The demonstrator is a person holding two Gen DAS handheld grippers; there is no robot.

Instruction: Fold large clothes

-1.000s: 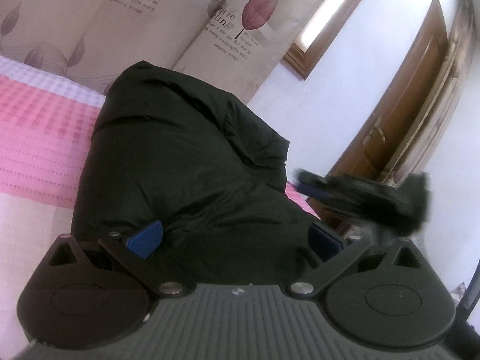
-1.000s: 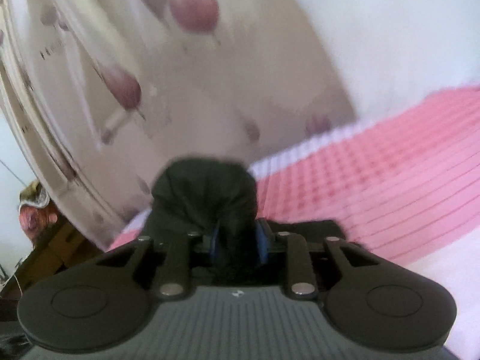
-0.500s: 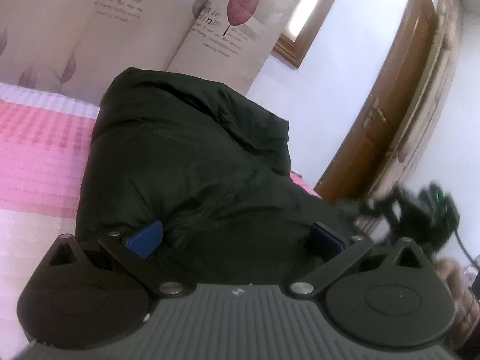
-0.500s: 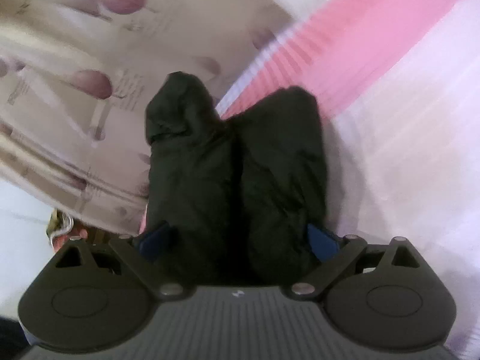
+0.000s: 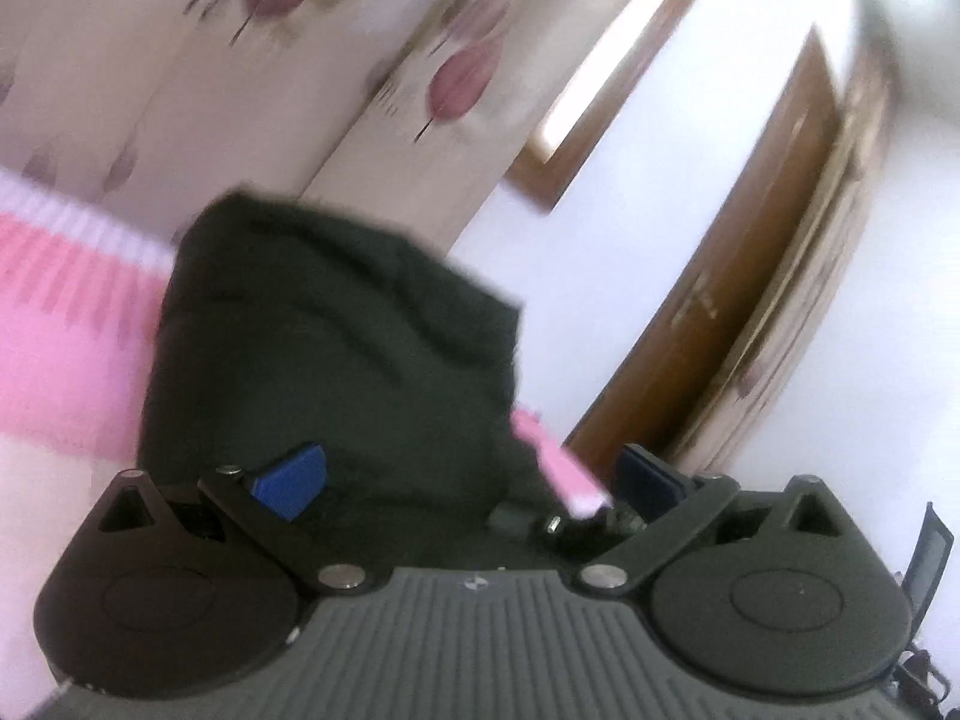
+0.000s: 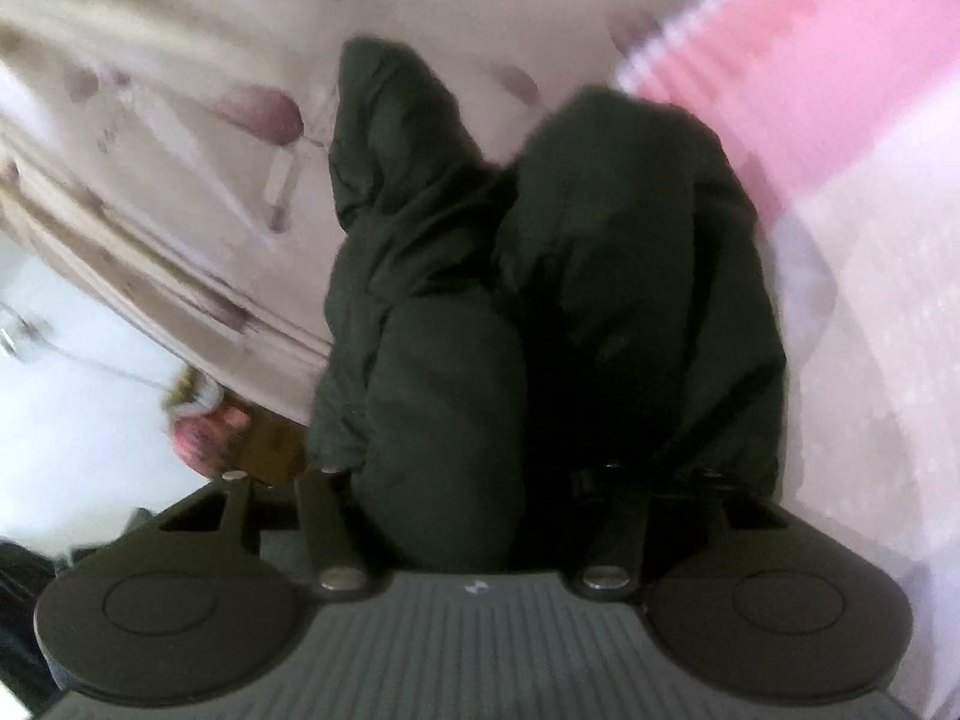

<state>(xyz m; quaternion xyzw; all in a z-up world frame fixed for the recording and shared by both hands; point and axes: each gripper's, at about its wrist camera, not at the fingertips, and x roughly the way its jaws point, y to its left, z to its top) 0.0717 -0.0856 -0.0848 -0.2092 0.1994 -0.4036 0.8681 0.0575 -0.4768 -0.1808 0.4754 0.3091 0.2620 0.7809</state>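
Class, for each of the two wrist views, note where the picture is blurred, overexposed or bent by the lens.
Left wrist view: motion blur smears the leaf-print beige curtain; the window strip is blown out; the brown wooden door bows. Right wrist view: the bulky dark green garment and the pink-and-white bedspread look soft.

Two gripper-mounted fisheye views, both low over the bed and close to the dark garment

The left wrist view looks along its gripper [image 5: 468, 480] across the dark garment [image 5: 336, 348] toward curtain [image 5: 150, 78] and door [image 5: 738, 276]; the right wrist view, nearer, has its gripper [image 6: 480, 480] pressed against the same garment [image 6: 540, 276], sharing curtain and pink bedcover [image 6: 810, 60].
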